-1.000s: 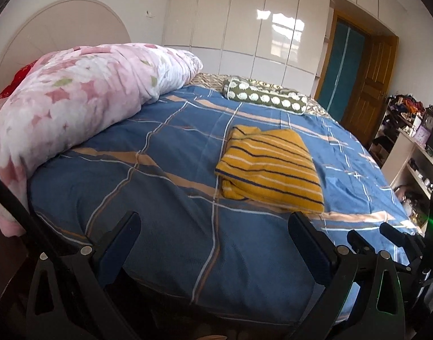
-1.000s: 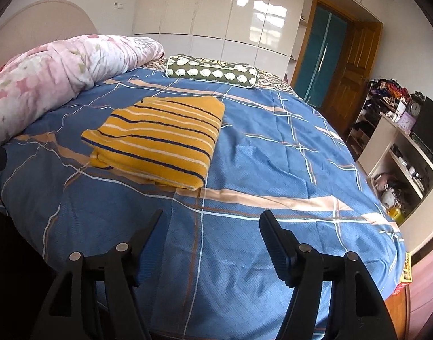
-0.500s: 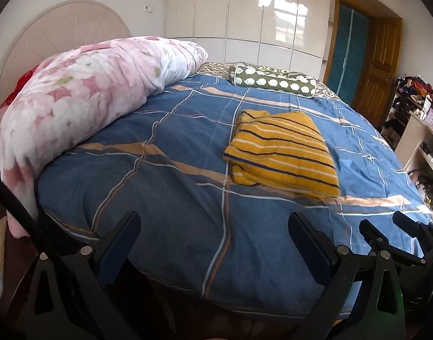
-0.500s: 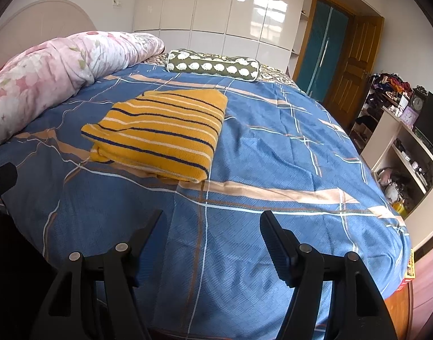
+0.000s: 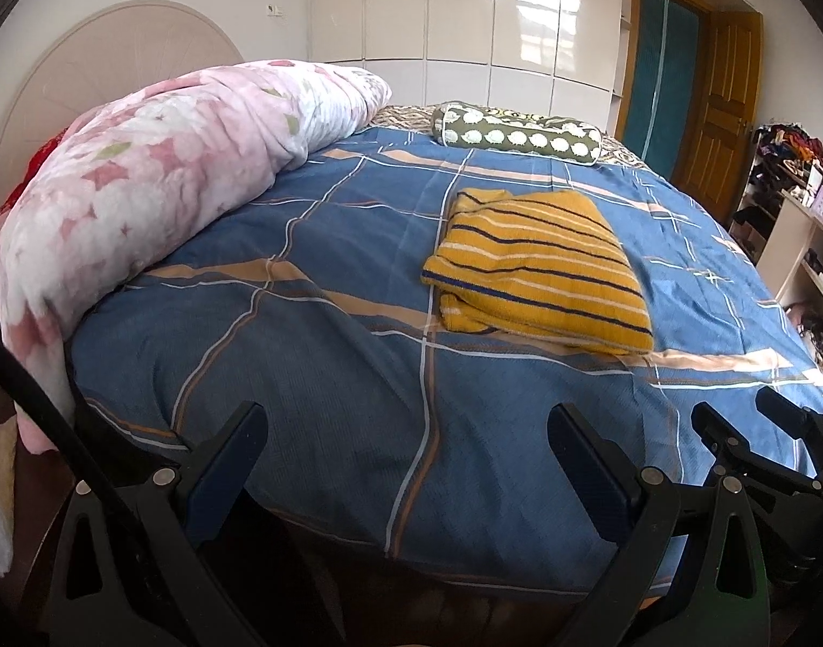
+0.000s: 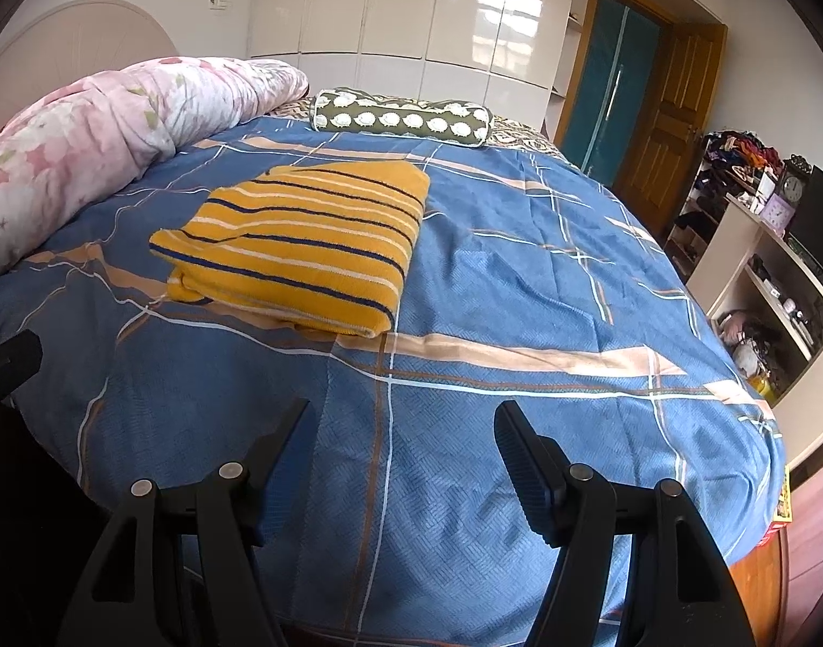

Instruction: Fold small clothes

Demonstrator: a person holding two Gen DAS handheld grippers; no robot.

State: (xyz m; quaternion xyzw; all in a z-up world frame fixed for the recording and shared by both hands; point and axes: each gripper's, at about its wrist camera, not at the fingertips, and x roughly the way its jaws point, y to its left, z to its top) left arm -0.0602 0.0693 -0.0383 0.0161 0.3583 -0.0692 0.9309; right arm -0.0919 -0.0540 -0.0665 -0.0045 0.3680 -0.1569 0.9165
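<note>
A yellow garment with dark and white stripes (image 5: 540,269) (image 6: 298,248) lies folded into a flat rectangle on the blue plaid bedspread (image 5: 325,334) (image 6: 519,280). My left gripper (image 5: 406,426) hangs open over the near edge of the bed, well short of the garment, with nothing between its fingers. My right gripper (image 6: 400,420) is also open and empty, back from the garment, which lies ahead and to its left. The right gripper's black fingers (image 5: 734,431) show at the lower right of the left wrist view.
A rolled pink floral quilt (image 5: 158,188) (image 6: 88,129) lies along the bed's left side. A green patterned bolster (image 5: 519,135) (image 6: 406,118) sits at the far end. White wardrobes (image 6: 411,21) and a wooden door (image 5: 724,102) stand behind; cluttered shelves (image 6: 777,291) are to the right.
Both grippers have drawn back and tilted up a little from the bed. The folded garment has not moved. Both stay open.
</note>
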